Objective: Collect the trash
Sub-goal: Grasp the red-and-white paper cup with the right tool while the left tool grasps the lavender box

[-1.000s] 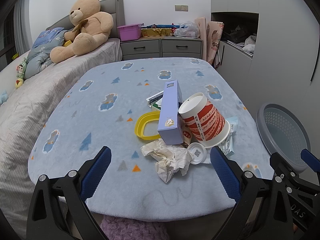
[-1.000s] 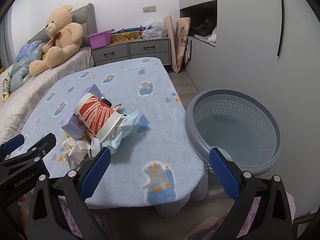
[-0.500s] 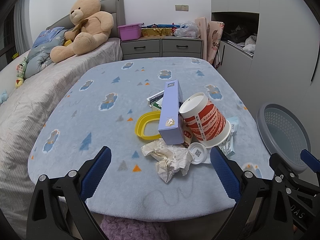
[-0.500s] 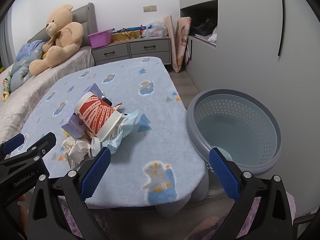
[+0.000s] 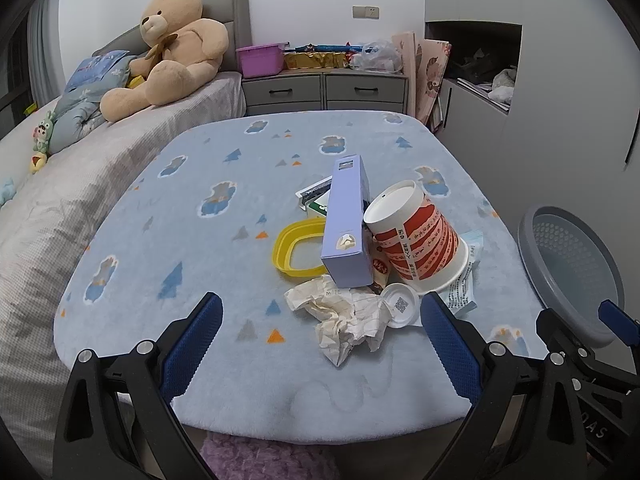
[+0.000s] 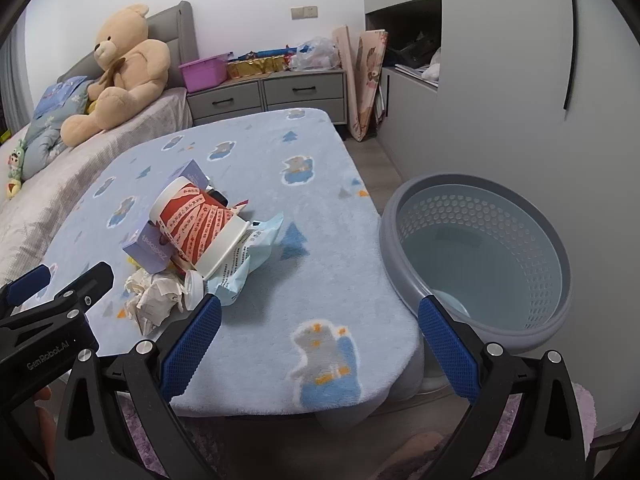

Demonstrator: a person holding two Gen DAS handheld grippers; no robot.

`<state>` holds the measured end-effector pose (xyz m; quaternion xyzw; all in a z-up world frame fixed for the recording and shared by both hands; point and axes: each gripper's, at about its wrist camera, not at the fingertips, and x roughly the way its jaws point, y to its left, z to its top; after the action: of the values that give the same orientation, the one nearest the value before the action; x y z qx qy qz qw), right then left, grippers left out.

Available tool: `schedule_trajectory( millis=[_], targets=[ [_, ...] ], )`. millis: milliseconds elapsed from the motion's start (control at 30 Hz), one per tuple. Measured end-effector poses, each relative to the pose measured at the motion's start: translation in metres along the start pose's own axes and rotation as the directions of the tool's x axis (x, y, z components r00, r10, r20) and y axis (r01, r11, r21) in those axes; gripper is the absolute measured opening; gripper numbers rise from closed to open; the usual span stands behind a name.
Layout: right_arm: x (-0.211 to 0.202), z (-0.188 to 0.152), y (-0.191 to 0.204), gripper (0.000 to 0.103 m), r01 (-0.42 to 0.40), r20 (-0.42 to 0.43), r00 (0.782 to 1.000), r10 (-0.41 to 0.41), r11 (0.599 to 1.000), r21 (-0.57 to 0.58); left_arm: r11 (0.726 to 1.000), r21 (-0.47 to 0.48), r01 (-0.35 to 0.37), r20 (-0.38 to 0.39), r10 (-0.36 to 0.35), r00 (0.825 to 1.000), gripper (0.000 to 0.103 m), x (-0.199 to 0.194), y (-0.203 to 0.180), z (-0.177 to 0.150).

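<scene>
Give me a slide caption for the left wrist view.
Open left gripper faces crumpled paper in a trash pile.

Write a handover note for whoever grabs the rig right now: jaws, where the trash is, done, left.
Left gripper: jaws open, empty, low at the table's near edge, facing the pile.
Right gripper: jaws open, empty, between the pile and the bin.
Trash all on the blue table cover: crumpled paper nearest, white cap, red-and-white cup on its side, purple box, yellow ring, pale blue wrapper.
Grey bin beside the table looks empty.
Done: nothing. Left: everything; the paper seems easiest first.
</scene>
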<state>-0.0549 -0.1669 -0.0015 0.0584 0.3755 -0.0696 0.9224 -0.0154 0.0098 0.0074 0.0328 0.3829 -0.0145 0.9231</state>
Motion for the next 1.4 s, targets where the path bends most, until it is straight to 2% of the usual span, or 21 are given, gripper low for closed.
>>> schedule_trajectory(
  millis=[367,600,1100,1300,1333,1400],
  targets=[
    [0.022,0.020,0.025,0.097,-0.095,0.004,0.995,0.096,0.992,-0.077,0.996,-0.038,-0.079,-0.027,0.078,0.997,0.095,0.019,0.033,-0.001],
    [0.050,0.039,0.050,0.097,-0.156,-0.017,0.988,0.155,0.976,-0.154,0.989,-0.076,-0.124,-0.066,0.119,0.991,0.095,0.035,0.059,0.002],
    [0.089,0.054,0.090,0.095,-0.200,-0.071,0.980,0.187,0.928,-0.315,0.993,-0.082,-0.089,-0.091,0.081,0.992,0.095,0.052,0.070,0.007],
    [0.100,0.053,0.095,0.077,-0.205,-0.104,0.978,0.180,0.918,-0.340,0.993,-0.086,-0.078,-0.096,0.070,0.993,0.095,0.053,0.071,0.008],
    [0.101,0.053,0.095,0.071,-0.206,-0.106,0.978,0.180,0.917,-0.341,0.993,-0.085,-0.076,-0.094,0.068,0.993,0.095,0.053,0.071,0.008],
    [0.099,0.053,0.094,0.069,-0.212,-0.102,0.977,0.188,0.917,-0.338,0.994,-0.084,-0.071,-0.092,0.063,0.994,0.095,0.052,0.070,0.009]
  ],
)
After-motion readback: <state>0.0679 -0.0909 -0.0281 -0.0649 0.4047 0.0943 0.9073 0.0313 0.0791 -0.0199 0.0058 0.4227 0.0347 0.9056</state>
